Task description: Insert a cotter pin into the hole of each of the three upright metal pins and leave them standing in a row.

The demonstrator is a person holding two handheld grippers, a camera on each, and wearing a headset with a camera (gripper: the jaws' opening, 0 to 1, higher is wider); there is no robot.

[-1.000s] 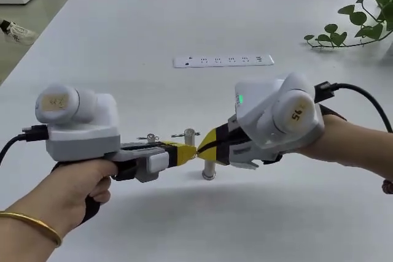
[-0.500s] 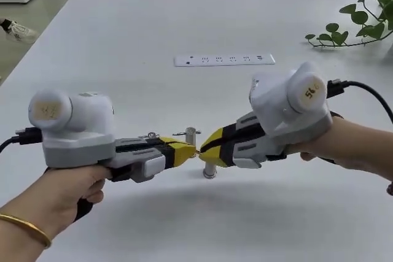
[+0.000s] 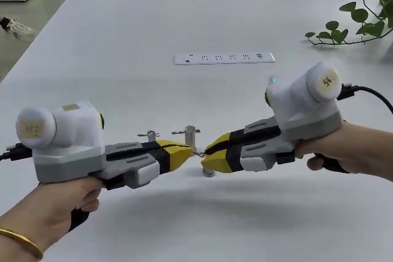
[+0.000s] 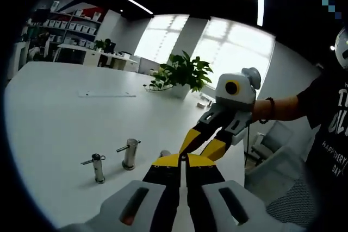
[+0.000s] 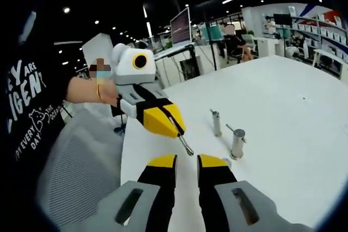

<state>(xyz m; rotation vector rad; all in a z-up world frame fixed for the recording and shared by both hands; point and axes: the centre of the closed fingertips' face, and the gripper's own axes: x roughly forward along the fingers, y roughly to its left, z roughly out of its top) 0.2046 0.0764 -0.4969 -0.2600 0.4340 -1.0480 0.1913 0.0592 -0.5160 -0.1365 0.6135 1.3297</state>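
Two upright metal pins [image 3: 190, 133] [image 3: 150, 135] stand side by side on the white table, each with a cotter pin through its top; they also show as pins [image 4: 129, 153] [image 4: 98, 167]. A third metal pin [image 3: 209, 172] stands nearer, mostly hidden under the jaws. My left gripper [image 3: 191, 150] comes in from the left, shut on a thin cotter pin [image 5: 186, 145] that sticks out of its tip. My right gripper [image 3: 204, 154] faces it from the right, open by a narrow gap with nothing between its fingers, as the right gripper view [image 5: 186, 160] shows.
A white power strip [image 3: 224, 59] lies farther back on the table [image 3: 123, 41]. A trailing green plant [image 3: 359, 13] sits at the far right corner. A black cable [image 3: 368, 93] leads off the right gripper.
Both hands have dropped lower and drawn outward, so the gripper bodies sit farther apart. The jaw tips stay close together over the nearest pin.
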